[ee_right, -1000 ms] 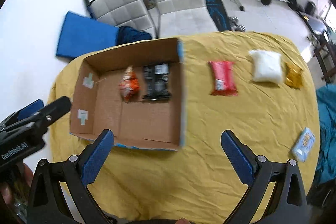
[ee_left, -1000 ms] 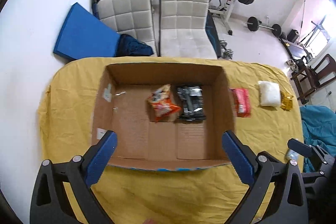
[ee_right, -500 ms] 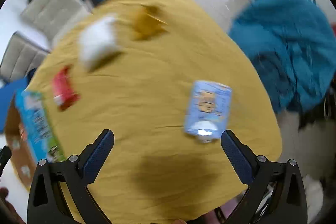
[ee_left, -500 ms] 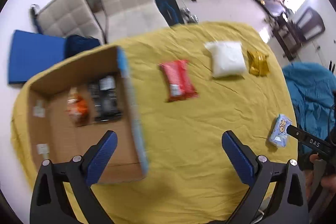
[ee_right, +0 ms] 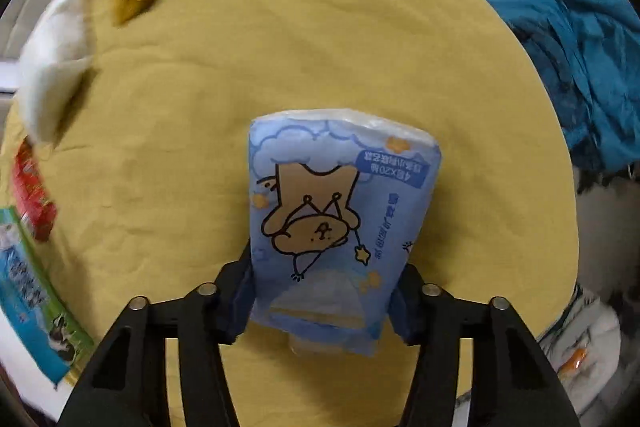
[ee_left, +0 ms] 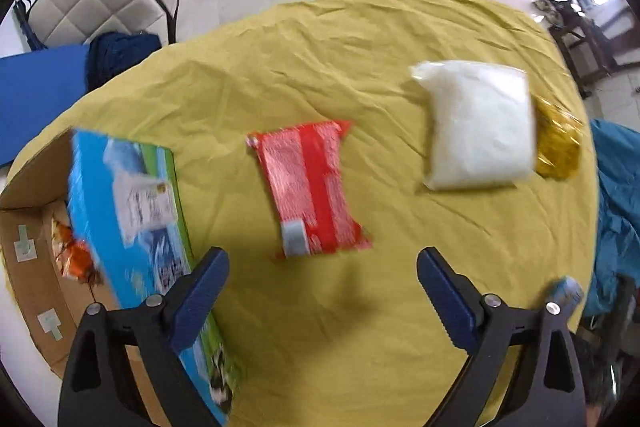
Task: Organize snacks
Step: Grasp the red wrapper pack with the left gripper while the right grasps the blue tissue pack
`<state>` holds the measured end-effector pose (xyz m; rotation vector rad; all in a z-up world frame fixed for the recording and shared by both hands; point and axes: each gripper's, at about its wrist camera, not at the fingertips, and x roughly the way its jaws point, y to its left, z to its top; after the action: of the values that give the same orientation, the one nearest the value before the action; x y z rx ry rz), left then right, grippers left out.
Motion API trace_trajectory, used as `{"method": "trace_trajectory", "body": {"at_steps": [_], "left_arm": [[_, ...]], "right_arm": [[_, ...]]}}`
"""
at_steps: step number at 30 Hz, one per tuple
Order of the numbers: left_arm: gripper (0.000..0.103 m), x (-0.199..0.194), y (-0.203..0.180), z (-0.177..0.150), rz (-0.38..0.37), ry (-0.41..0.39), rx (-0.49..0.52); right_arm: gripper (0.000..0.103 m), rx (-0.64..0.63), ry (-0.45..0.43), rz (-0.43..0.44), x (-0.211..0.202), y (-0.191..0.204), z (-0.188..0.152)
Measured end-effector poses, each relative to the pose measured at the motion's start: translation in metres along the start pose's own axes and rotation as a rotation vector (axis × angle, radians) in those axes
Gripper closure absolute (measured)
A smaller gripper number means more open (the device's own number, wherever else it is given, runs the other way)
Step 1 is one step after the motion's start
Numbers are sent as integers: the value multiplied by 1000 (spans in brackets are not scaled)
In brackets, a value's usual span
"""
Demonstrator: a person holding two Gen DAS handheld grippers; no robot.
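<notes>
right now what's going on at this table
A person with a gripper in each hand is sorting snacks into a cardboard box. The right gripper has its fingers closed on a light blue cartoon-bear packet. The left gripper is open and empty above the yellow cloth, near a red packet. A white bag and gold packet wait.

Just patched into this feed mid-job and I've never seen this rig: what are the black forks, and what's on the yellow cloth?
The forks are handheld two-finger grippers, each carrying its own fisheye camera. The left gripper is open and empty above the red foil snack packet. Beside that lie a white plastic pouch and a gold wrapper; the cardboard box with blue printed sides sits at the left. The right gripper is shut on a light blue cartoon-bear packet.
</notes>
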<state>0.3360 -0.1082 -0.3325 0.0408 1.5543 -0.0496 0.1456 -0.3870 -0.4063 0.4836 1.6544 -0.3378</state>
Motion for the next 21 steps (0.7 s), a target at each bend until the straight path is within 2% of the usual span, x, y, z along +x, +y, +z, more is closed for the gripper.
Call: {"method": "trace_trajectory", "body": {"at_steps": [6, 8, 9, 11, 15, 17, 19, 21], "left_arm": [[14, 46, 10, 27, 2, 87, -33], [37, 59, 10, 31, 6, 115, -33], [42, 66, 9, 32, 6, 133, -30], [43, 78, 10, 31, -3, 170, -35], [38, 85, 11, 30, -10, 164, -44], [14, 87, 12, 29, -48, 155, -52], [6, 91, 11, 26, -97, 145, -45], [5, 94, 8, 24, -94, 139, -41]], "right_arm": [[48, -137, -38, 30, -16, 44, 18], [48, -194, -37, 19, -16, 62, 29], [48, -210, -38, 14, -15, 69, 33], [48, -258, -28, -11, -11, 83, 41], [45, -294, -9, -41, -4, 93, 47], [44, -301, -4, -44, -2, 87, 50], [44, -300, -3, -44, -1, 84, 50], [44, -298, 0, -41, -2, 84, 49]]}}
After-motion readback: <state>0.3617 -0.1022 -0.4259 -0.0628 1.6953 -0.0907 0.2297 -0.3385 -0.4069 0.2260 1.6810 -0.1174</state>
